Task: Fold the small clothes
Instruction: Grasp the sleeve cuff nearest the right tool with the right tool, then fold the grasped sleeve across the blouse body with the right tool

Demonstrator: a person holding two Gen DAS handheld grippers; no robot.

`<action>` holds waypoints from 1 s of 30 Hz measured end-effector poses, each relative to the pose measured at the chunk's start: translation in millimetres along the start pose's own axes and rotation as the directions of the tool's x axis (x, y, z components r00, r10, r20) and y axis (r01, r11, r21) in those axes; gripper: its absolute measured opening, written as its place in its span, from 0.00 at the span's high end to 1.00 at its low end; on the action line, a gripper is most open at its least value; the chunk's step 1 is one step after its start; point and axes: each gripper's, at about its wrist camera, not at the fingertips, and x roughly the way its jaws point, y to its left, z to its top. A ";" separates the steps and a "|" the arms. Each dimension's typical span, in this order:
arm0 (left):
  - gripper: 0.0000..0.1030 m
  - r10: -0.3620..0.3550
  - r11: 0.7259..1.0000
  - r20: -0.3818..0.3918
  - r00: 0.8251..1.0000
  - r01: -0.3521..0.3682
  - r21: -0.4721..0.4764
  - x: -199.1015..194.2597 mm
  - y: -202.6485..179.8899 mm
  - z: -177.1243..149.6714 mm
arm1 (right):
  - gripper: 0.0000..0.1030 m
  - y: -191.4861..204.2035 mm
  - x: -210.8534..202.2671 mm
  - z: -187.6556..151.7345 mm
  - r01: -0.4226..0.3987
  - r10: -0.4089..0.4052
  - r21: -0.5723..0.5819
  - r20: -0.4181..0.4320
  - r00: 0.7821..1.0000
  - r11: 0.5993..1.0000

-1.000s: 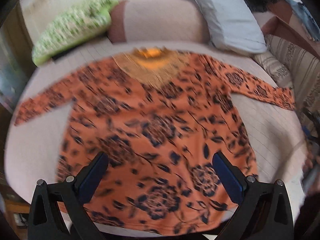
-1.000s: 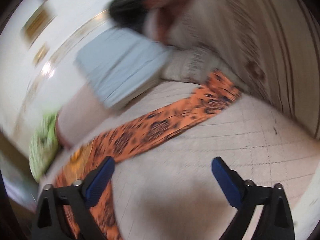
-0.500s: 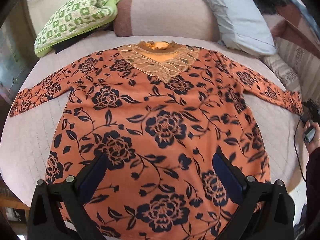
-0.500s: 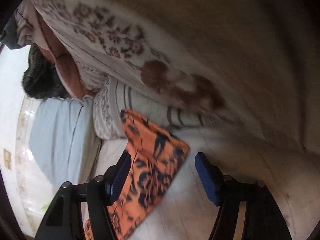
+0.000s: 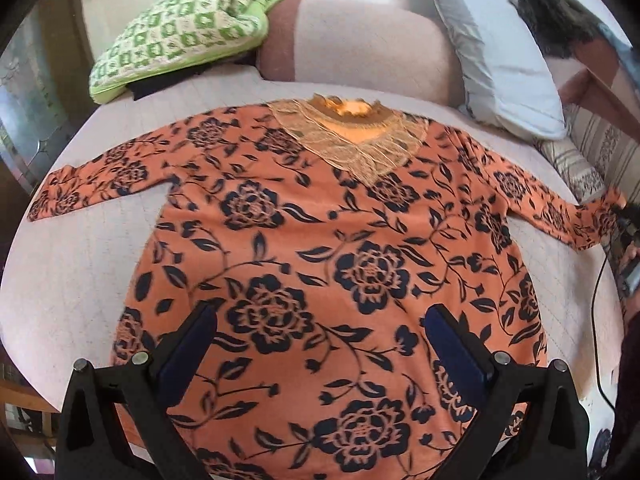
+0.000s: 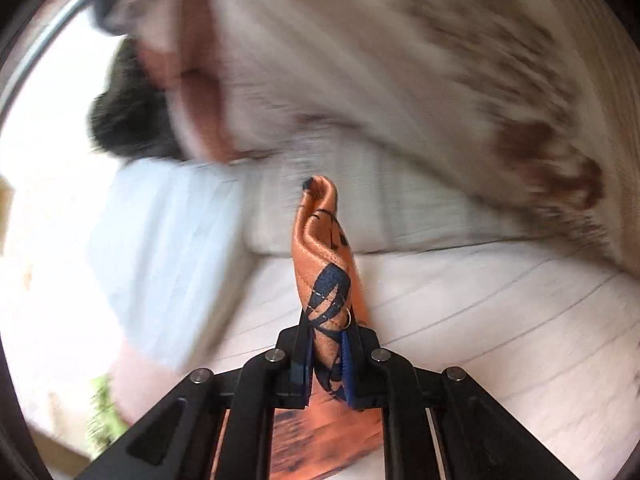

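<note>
Lying flat on bed (image 5: 60, 300): top (image 5: 320, 260), neck away, sleeves spread sideways. Left gripper (image 5: 320, 344) fingers spread above hem. Right gripper (image 6: 326, 354) fingers closing, pinching cuff (image 6: 326, 264).

surface: quilted pale bed (image 5: 72, 280) | on it: orange floral top (image 5: 340, 264) spread flat, green-check cushion (image 5: 176, 28), grey pillow (image 5: 500, 60)

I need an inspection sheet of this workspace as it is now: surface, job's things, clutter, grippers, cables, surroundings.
Surface: pale quilted bed cover, mostly under the garment.
Job's things: orange flowered top spread flat, not yet folded; its cuff is pinched.
Clutter: green checked cushion, pink bolster, grey pillow.
Grippers: left gripper open above the hem; right gripper closing on the cuff.
Cables: black cable at right edge.
Surroundings: striped patterned bedding; right view blurred.
</note>
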 end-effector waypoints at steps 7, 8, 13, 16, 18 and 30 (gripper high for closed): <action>0.00 0.022 0.999 0.067 0.997 -0.019 -0.046 -29.4 49.7 -8.8 | 0.89 147.9 0.2 -61.8 -0.276 0.267 -0.045 -0.150 0.952 0.960; 0.00 0.037 0.998 0.082 0.996 -0.033 -0.057 -35.3 60.8 -10.7 | 0.89 167.3 1.0 -80.1 -0.312 0.299 -0.049 -0.181 0.937 0.949; 0.00 0.110 0.989 0.118 0.987 -0.096 -0.114 -54.0 111.7 -21.3 | 0.89 275.1 33.7 -186.3 -0.452 0.414 -0.031 -0.346 0.842 0.892; 0.00 0.149 0.979 0.121 0.981 -0.129 -0.160 -60.8 141.8 -29.3 | 0.89 326.7 58.0 -255.9 -0.477 0.415 -0.046 -0.428 0.803 0.877; 0.00 0.170 0.970 0.106 0.980 -0.147 -0.194 -62.8 161.4 -36.2 | 0.89 353.9 76.7 -297.2 -0.482 0.407 -0.046 -0.469 0.784 0.875; 0.00 0.224 0.949 0.080 0.971 -0.199 -0.244 -47.1 200.9 -35.9 | 0.29 404.4 70.3 -441.9 -0.474 0.154 -0.384 -0.625 0.765 0.793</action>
